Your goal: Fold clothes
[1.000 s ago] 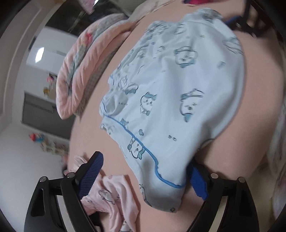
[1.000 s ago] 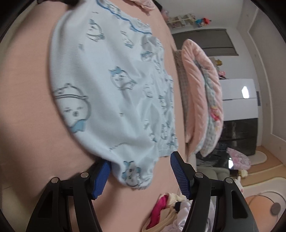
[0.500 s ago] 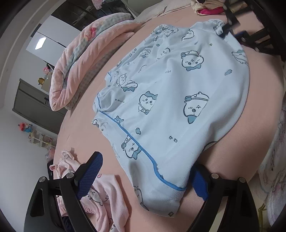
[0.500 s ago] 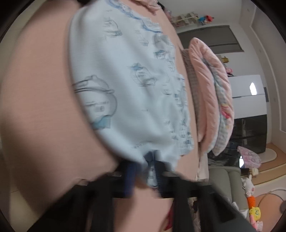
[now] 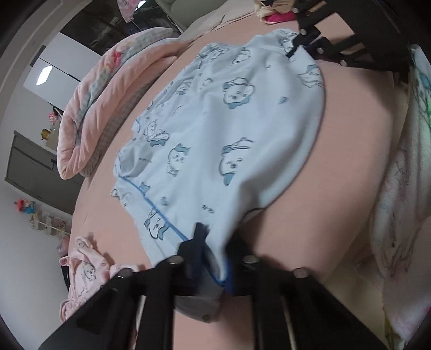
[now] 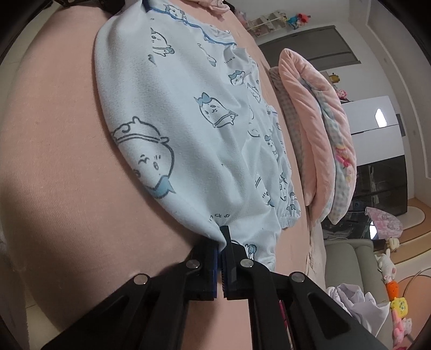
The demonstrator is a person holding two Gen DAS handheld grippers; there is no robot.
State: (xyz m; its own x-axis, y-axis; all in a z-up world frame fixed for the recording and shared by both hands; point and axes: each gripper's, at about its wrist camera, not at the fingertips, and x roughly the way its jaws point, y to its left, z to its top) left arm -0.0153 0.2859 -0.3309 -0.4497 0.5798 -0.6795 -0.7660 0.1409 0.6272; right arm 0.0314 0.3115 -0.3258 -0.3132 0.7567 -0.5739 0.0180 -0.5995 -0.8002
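A light blue garment with cartoon animal prints (image 5: pixel 229 129) lies spread on the pink bed sheet (image 5: pixel 350 134). My left gripper (image 5: pixel 215 242) is at its near hem with the blue piping. The jaws are closing, and the pads pinch a fold of that hem. At the opposite end, my right gripper (image 6: pixel 222 242) is shut on the edge of the blue garment (image 6: pixel 188 107) beside the gathered cuff. Each gripper shows in the other's view: the right gripper (image 5: pixel 293 51) at the garment's far corner, the left gripper (image 6: pixel 145 4) at the top edge.
A small pink garment (image 5: pixel 86 274) lies crumpled to the left of my left gripper. A folded pink quilt (image 5: pixel 107 94) runs along the far side of the bed. A white fleecy blanket (image 5: pixel 404 188) lies on the right. Loose clothes (image 6: pixel 358 301) are piled beyond the right gripper.
Both grippers went from open and straddling the garment's ends to shut on the cloth, the right one first. The left gripper moved in and down onto the hem.
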